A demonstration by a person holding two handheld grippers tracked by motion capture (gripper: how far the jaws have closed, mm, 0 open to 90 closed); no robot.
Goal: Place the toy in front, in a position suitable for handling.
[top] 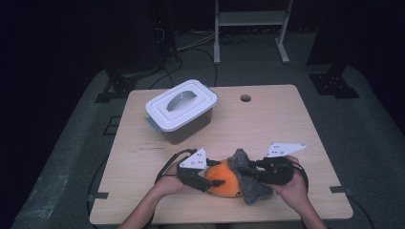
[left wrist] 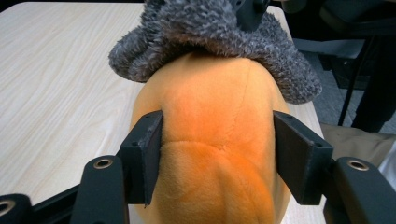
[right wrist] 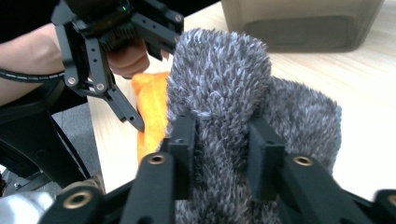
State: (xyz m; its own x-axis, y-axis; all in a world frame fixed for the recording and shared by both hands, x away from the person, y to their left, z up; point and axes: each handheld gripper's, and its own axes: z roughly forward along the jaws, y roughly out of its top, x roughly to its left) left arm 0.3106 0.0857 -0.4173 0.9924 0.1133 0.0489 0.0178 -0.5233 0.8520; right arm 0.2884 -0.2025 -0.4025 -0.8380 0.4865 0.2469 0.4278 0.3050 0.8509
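High view, lower centre: left gripper [top: 216, 182] clamps the orange plush [top: 224, 180], right gripper [top: 249, 168] pinches its grey fuzzy cap [top: 248, 183]; pulling apart could tear the seam.

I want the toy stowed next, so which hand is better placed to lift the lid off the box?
Probably the left gripper: it is nearer the box, whose lid is on. But it grips the orange toy, so it must release first.
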